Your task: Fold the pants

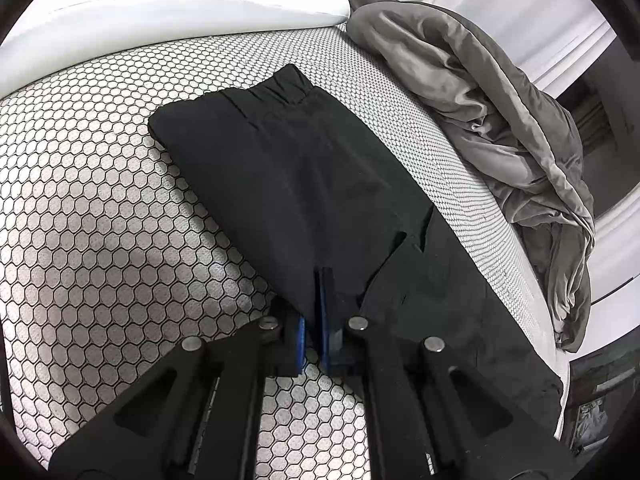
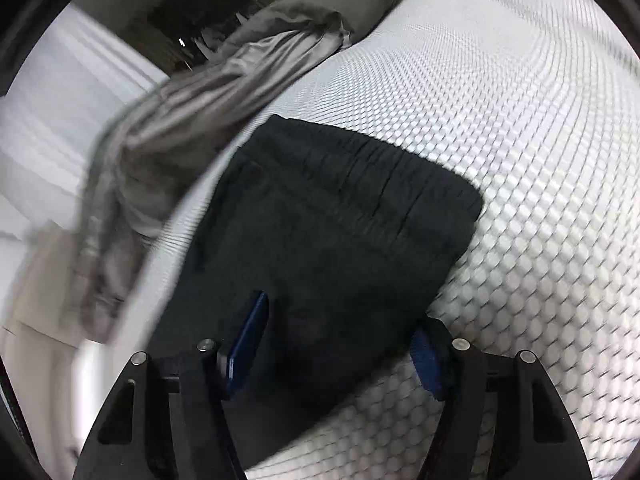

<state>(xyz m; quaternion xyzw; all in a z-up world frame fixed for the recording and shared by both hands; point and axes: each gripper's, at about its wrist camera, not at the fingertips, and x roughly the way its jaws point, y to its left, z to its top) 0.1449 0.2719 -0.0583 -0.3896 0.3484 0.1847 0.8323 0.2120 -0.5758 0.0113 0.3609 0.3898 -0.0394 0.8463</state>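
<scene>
Black pants [image 1: 288, 168] lie folded lengthwise on a mattress [image 1: 100, 200] with a hexagon pattern, the gathered waistband at the far end. My left gripper [image 1: 322, 276] is shut on the near edge of the fabric, its blue pads pinching a dark fold. In the right wrist view the pants [image 2: 340, 220] spread ahead with the waistband at the far right. My right gripper [image 2: 340, 316] stands open over the near part of the cloth. One blue pad [image 2: 250, 336] rests over the fabric, and the other pad [image 2: 424, 356] sits at its right edge by the mattress [image 2: 520, 120].
A crumpled grey blanket [image 1: 480, 100] lies along the mattress edge right of the pants; in the right wrist view the blanket [image 2: 192, 120] hangs over the left side. A white pillow [image 1: 160, 20] sits at the far end.
</scene>
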